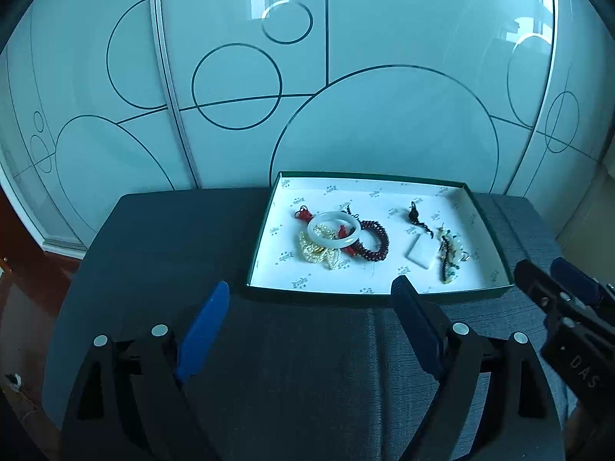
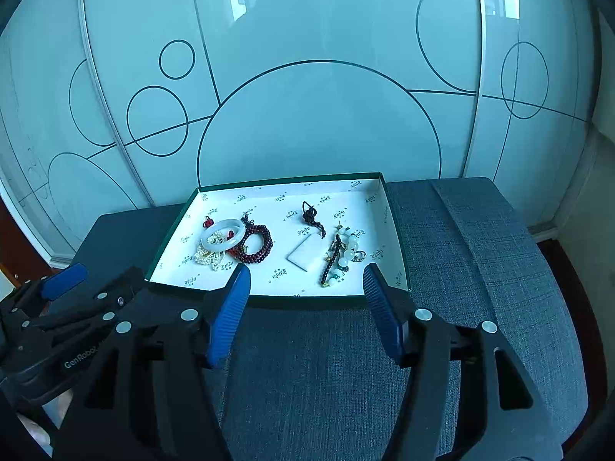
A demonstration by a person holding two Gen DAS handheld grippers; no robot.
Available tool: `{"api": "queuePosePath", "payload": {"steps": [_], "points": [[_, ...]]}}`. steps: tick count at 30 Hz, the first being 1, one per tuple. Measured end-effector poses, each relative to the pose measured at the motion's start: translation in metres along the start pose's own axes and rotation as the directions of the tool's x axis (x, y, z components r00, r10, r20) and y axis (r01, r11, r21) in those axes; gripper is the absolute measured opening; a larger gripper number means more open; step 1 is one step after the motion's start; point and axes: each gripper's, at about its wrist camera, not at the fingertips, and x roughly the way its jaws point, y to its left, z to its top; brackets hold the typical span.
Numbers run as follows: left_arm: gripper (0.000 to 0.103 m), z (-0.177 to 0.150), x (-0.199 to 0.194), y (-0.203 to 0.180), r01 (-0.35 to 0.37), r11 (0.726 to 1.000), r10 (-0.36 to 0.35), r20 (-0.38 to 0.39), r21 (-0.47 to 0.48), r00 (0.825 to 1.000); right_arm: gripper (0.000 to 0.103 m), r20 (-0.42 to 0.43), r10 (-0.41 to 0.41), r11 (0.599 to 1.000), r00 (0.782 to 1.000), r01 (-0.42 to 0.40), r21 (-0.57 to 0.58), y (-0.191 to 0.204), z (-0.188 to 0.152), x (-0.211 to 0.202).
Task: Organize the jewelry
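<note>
A shallow green box with a white lining stands at the back of a grey fabric surface. Inside lie a white bangle, a dark red bead bracelet, a cream beaded piece, a white flat pendant on a dark cord, and a pale bead string. My left gripper hovers open in front of the box with nothing between its fingers. My right gripper is open too, empty, just before the box's near rim, and shows at the right edge of the left wrist view.
The grey upholstered surface has bare room to the right of the box and a darker part to its left. Frosted sliding doors with circle patterns rise right behind. Red-brown floor shows at the far left.
</note>
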Motion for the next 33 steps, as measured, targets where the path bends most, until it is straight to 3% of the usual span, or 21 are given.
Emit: {"api": "queuePosePath", "payload": {"steps": [33], "points": [[0.085, -0.0045, 0.0052, -0.0041, 0.008, 1.000, -0.008, -0.024, 0.007, 1.000, 0.062, -0.001, 0.002, 1.000, 1.000, -0.002, -0.024, 0.0042, -0.0022, 0.0003]]}}
